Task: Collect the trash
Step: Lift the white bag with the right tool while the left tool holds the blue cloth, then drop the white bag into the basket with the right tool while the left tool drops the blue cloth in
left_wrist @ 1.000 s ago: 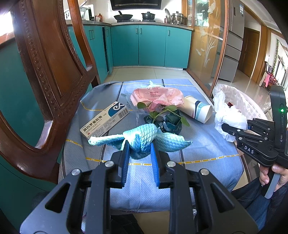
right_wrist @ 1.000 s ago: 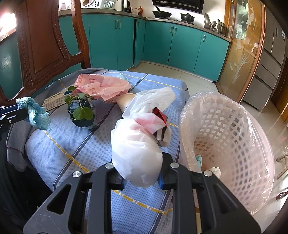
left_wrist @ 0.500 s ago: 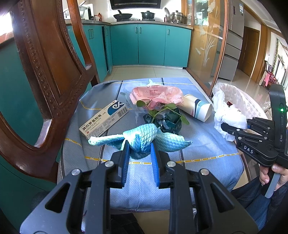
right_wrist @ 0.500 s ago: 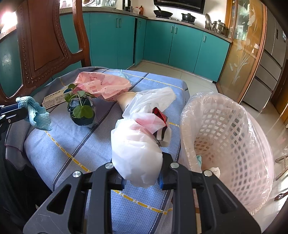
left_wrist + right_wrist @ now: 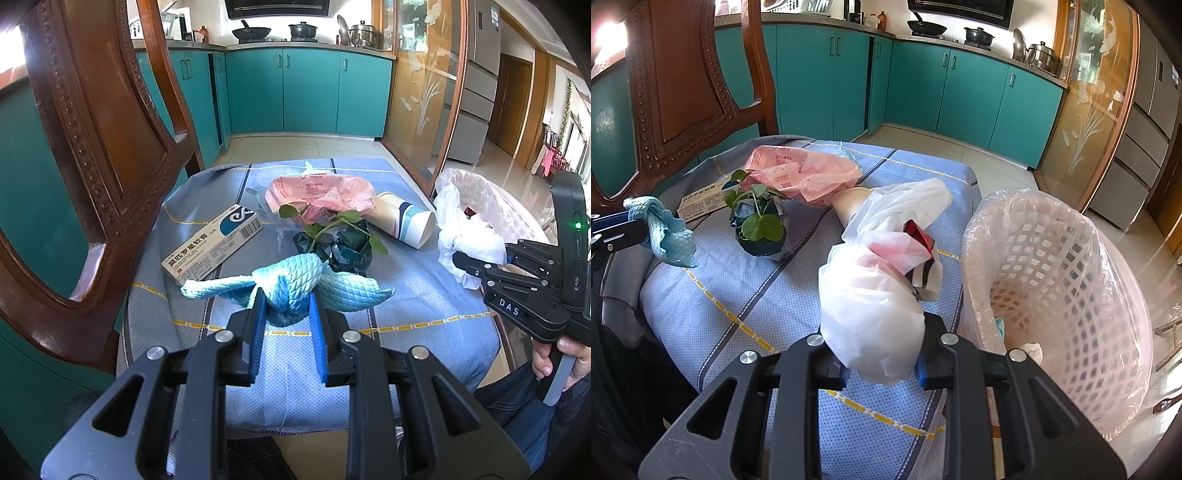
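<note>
Both loads are light and soft: left gripper [image 5: 286, 308] pinches the rag [image 5: 291, 286] mid-bunch, right gripper [image 5: 882, 363] clamps the bag [image 5: 875, 310] near the tabletop's [image 5: 768, 295] right edge.

A quilted blue cloth rag [image 5: 291, 288], a crinkly white plastic bag [image 5: 875, 314], and a glossy carved wooden chair [image 5: 92, 122].

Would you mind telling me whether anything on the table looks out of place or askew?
The white and teal paper cup lies tipped on its side beside the crumpled pink plastic bag. The small green plant in dark wrapping sits among the litter, oddly.
</note>
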